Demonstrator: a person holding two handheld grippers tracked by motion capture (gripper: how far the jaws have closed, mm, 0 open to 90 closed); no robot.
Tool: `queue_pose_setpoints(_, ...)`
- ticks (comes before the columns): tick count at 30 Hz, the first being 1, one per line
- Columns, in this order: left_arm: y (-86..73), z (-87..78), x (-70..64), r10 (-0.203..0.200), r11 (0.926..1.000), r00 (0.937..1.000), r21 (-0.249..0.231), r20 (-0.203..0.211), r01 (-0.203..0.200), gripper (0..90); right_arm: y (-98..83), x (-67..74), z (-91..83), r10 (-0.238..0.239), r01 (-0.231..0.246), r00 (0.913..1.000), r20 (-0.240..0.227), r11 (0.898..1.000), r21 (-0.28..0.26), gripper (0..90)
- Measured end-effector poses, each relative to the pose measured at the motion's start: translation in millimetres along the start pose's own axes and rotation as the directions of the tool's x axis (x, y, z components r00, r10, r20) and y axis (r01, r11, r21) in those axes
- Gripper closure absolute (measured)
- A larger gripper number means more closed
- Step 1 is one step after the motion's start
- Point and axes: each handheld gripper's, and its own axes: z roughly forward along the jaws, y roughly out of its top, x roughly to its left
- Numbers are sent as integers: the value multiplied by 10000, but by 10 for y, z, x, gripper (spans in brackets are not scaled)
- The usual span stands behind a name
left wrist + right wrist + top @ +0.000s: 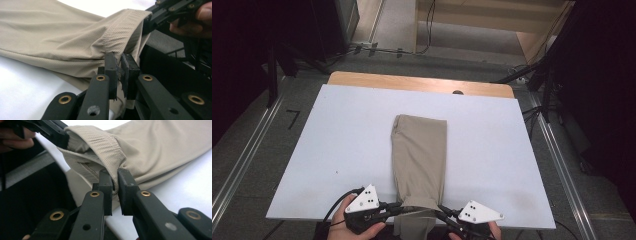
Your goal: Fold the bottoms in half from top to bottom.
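Trousers (419, 152) of beige fabric lie folded lengthwise on the white board (337, 150) that covers the table, and they run from about 12 o'clock, near the middle of the board, down to 6 o'clock, where the near end hangs a little over the front edge. In the high view the left gripper (398, 209) comes in at about 7 o'clock and the right gripper (439, 209) at about 5 o'clock, and both reach inward to this near end of the cloth. The left hand (343, 226) and the right hand (492, 231) hold the grippers at the bottom edge. In the left gripper view the jaws stand almost together, with only a thin gap, and a pinch of the stitched hem (117, 27) is clamped between the pads (111, 67). In the right gripper view the jaws are also nearly closed, and the fabric is squeezed between them just below the hem (105, 143). The cloth between the two grips is lifted a little and makes small wrinkles. Each gripper view also shows the other gripper at the top corner, touching the same hem. Beyond the board, a strip of wooden tabletop (422, 82) is visible at 12 o'clock.
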Motion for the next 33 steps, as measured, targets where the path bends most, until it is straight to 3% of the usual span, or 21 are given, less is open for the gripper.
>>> queue_pose_setpoints(5,-31,-72,-118,271,9995,9993,-143,273,-267,835,-76,83,-84,21,-23,9997,-255,10000,-62,757)
queue_pose_setpoints(6,-38,-89,-133,262,9992,9988,-316,422,-249,794,-88,96,-111,82,-89,9993,-364,9998,-178,680)
queue_pose_setpoints(7,-38,-104,-137,218,9989,9973,-426,704,-189,709,-94,100,-138,73,-88,9988,-482,9995,-308,540)
queue_pose_setpoints(8,-33,-113,-142,188,9986,9962,-515,852,-144,568,-90,97,-159,157,-180,9976,-669,9993,-342,391)
queue_pose_setpoints(9,-30,-124,-152,185,9979,9970,-640,747,-137,431,-80,95,-182,255,-287,9957,-893,9990,-352,291)
queue_pose_setpoints(11,-9,-130,-140,121,9971,9973,-755,731,-65,298,-64,100,-227,278,-322,9961,-832,9981,-518,138)
queue_pose_setpoints(16,81,-97,-28,157,9955,9932,-951,1157,-47,132,40,62,-245,373,-439,9964,-768,9953,-863,102)
queue_pose_setpoints(20,171,-99,126,19,9926,9919,-1207,1271,135,87,156,-9,-216,233,-307,9959,-876,9960,-843,0)
queue_pose_setpoints(25,325,-107,340,-108,9906,9964,-1351,837,221,77,331,-149,-177,139,-201,9978,-645,9952,-958,0)
queue_pose_setpoints(30,487,-53,554,-95,9898,9980,-1411,631,184,0,503,-354,-91,223,-269,9986,-470,9946,-1003,0)
queue_pose_setpoints(33,576,-13,678,-83,9898,9992,-1420,385,137,0,600,-487,-22,169,-194,9995,-266,9951,-965,0)
